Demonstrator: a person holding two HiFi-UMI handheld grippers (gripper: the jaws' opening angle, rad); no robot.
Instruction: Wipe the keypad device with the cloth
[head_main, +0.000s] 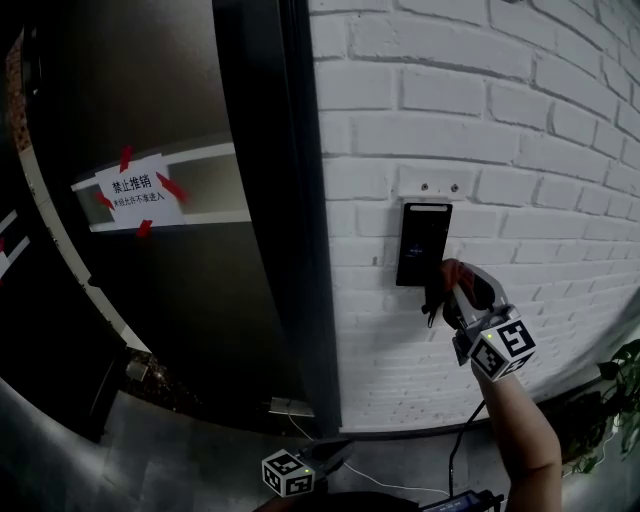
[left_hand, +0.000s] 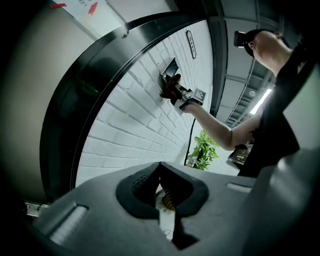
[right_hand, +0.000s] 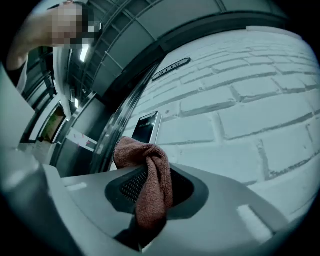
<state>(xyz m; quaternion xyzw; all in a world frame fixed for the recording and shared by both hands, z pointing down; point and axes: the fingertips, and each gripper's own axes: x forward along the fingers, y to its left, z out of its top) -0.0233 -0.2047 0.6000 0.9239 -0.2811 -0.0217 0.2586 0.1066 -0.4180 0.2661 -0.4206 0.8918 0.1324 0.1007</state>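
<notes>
The keypad device (head_main: 423, 244) is a dark upright panel fixed on the white brick wall; it also shows in the right gripper view (right_hand: 145, 127) and small in the left gripper view (left_hand: 170, 70). My right gripper (head_main: 440, 295) is raised just below the panel's lower right corner, shut on a reddish-brown cloth (right_hand: 150, 175) that bunches out past its jaws. From the head view the cloth (head_main: 438, 292) hangs dark at the panel's bottom edge. My left gripper (left_hand: 160, 187) hangs low near the floor, jaws shut with nothing between them; only its marker cube (head_main: 288, 472) shows in the head view.
A dark door frame (head_main: 290, 210) runs down left of the brick wall (head_main: 520, 130), with a glass door bearing a taped paper notice (head_main: 138, 192). A potted plant (head_main: 625, 400) stands at the right. A cable (head_main: 455, 450) hangs down the wall below the device.
</notes>
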